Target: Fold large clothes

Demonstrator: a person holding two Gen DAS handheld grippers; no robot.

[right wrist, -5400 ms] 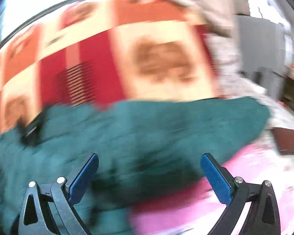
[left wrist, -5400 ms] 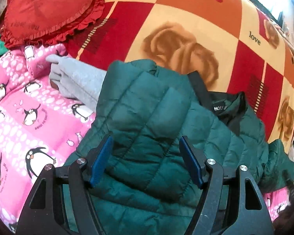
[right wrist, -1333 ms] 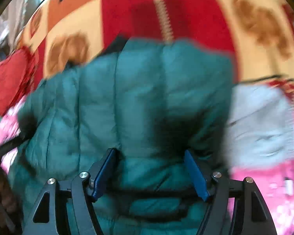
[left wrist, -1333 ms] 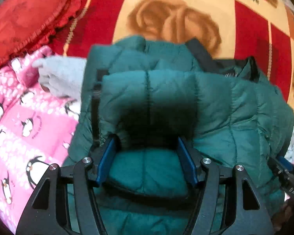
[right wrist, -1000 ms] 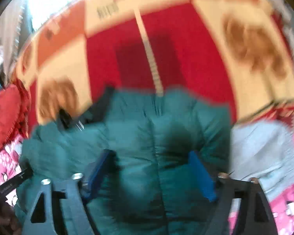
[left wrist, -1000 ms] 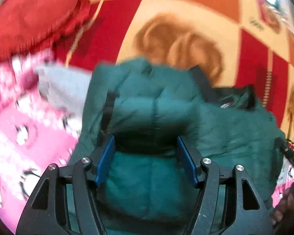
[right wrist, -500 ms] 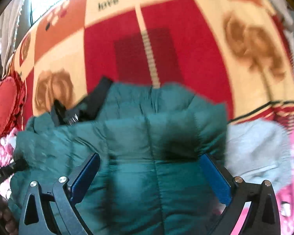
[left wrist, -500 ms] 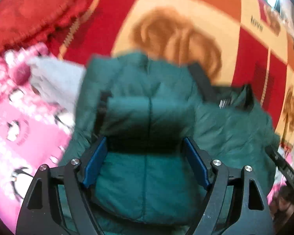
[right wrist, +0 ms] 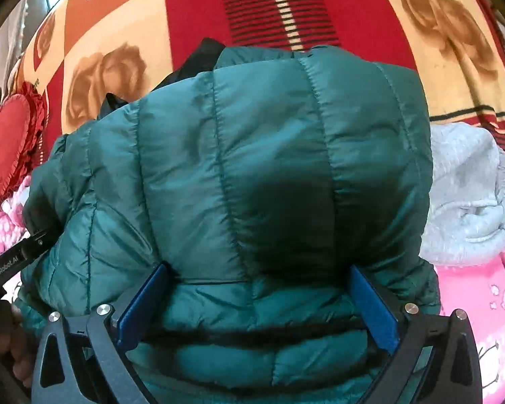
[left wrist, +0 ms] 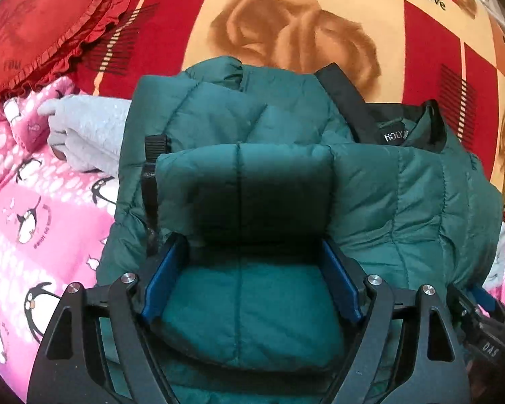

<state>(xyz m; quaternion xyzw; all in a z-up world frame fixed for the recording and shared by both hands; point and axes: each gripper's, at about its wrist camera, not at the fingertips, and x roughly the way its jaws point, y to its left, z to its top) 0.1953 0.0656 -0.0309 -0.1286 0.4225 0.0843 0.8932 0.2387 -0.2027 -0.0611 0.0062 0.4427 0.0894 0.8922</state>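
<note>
A green quilted puffer jacket lies folded on the bed, its black collar and label at the upper right. It fills the right wrist view. My left gripper has its blue pads on either side of a folded thick layer of the jacket's left part, jaws wide. My right gripper straddles the jacket's folded hem on the right part, jaws wide, fabric bulging between the pads. Whether either gripper pinches the fabric is unclear.
A red and cream rose blanket covers the far bed. A pink penguin quilt lies at the left. A grey garment sits beside the jacket and shows in the right wrist view. A red heart cushion is at the far left.
Both grippers have closed in from a wider opening half a second ago and dropped back onto the jacket's folded layer. The jacket now lies more compact than five seconds ago.
</note>
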